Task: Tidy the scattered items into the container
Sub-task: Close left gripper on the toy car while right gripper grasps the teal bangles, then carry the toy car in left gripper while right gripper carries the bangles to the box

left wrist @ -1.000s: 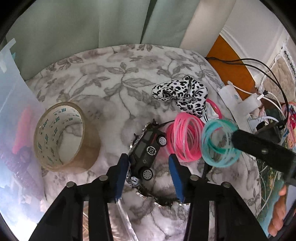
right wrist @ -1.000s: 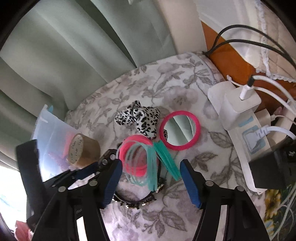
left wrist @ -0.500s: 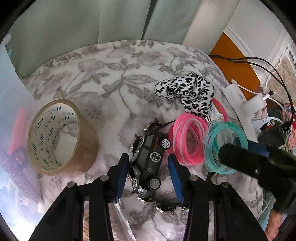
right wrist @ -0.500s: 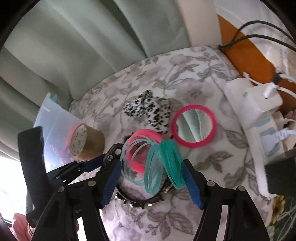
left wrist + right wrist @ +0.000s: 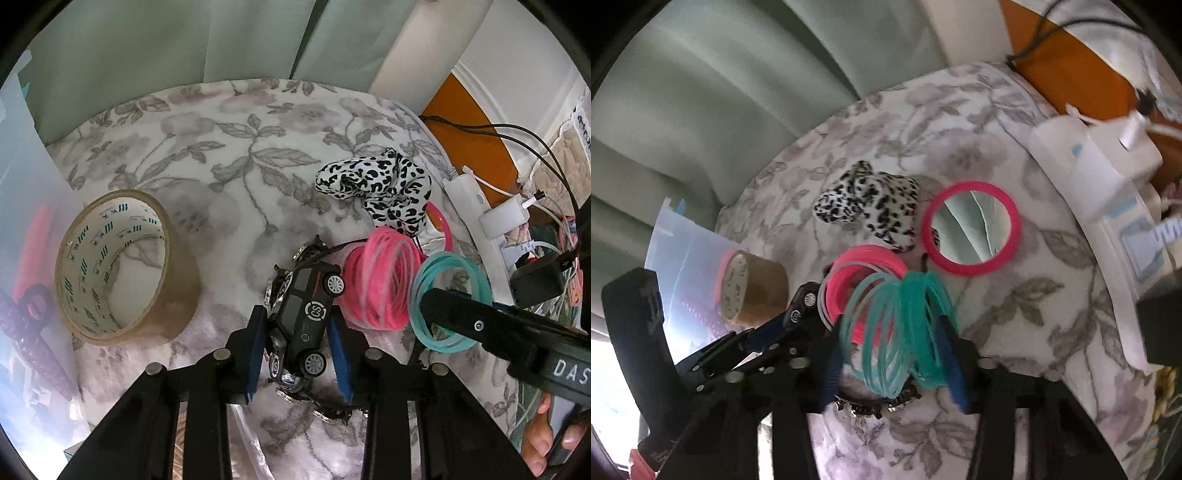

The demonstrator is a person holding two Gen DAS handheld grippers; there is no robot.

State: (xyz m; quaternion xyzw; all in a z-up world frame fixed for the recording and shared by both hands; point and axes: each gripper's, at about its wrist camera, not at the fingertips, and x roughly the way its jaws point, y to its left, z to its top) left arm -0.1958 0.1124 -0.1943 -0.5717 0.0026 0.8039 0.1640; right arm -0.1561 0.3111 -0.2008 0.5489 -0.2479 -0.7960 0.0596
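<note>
My left gripper point(image 5: 297, 350) is shut on a black toy car point(image 5: 304, 317), its blue pads against the car's sides, just above the floral cloth. My right gripper point(image 5: 894, 365) is shut on a bundle of teal bangles point(image 5: 901, 332), which also show in the left wrist view point(image 5: 448, 299). Pink bangles point(image 5: 380, 280) lie between car and teal bundle. A roll of brown tape point(image 5: 118, 266), a leopard-print scrunchie point(image 5: 376, 192) and a pink-rimmed mirror point(image 5: 971, 227) lie on the cloth. The translucent container point(image 5: 29, 229) stands at the left.
A studded black bracelet point(image 5: 325, 410) lies under the car. A white power strip with chargers and cables point(image 5: 495, 229) runs along the right edge. Green curtains hang behind the table. Pink and purple items show through the container wall.
The left jaws have closed in on the toy car and it has lifted slightly. The right gripper has closed on the teal bangles and raised them off the cloth.
</note>
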